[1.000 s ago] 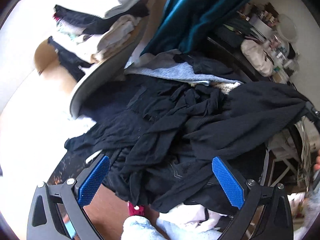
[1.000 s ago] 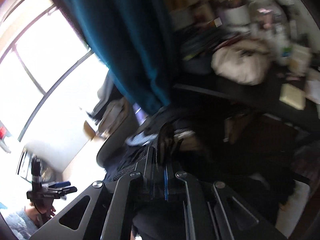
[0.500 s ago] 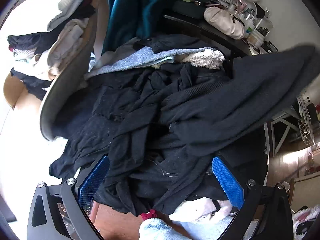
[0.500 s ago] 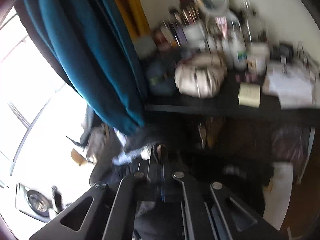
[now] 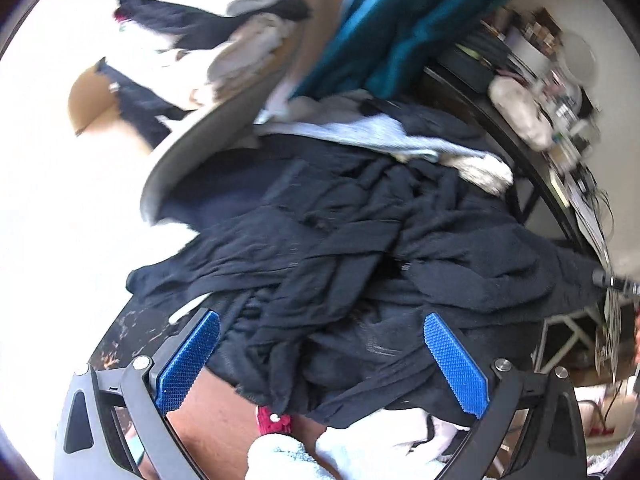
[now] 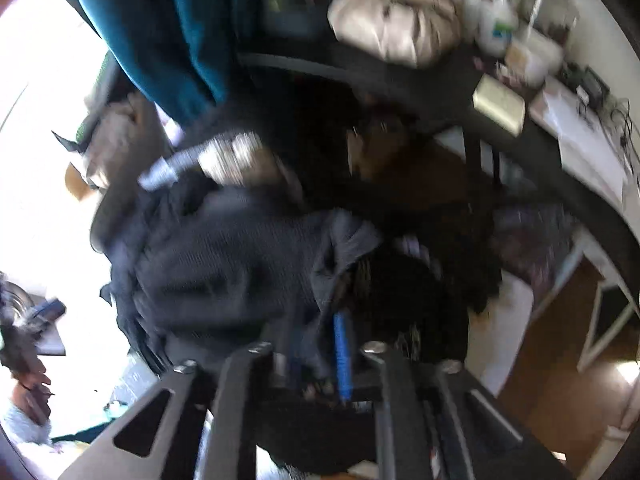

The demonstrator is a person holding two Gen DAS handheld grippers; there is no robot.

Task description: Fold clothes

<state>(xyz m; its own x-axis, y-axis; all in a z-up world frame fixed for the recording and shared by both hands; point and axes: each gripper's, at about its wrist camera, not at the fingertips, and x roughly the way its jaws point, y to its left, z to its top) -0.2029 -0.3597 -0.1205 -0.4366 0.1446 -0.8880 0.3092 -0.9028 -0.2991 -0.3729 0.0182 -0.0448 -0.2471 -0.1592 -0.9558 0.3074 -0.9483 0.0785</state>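
cluttered desk [image 6: 460,92] behind; right tongs [image 6: 316,344] pinch dark garment [image 6: 240,264].

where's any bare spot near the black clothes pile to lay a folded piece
Only one small free patch shows: the brown surface between the left claw and the near edge of the black clothes pile, bordered by pale towels. The pile's far side is crowded by a grey garment. The right claw grips dark fabric.

Left hand-held gripper [image 5: 320,360]: black slotted frame, silver screws, blue cross-hatched pads [image 5: 188,360]. Right hand-held gripper [image 6: 316,344]: same black frame, silver screws, blue pad edge-on, view blurred.
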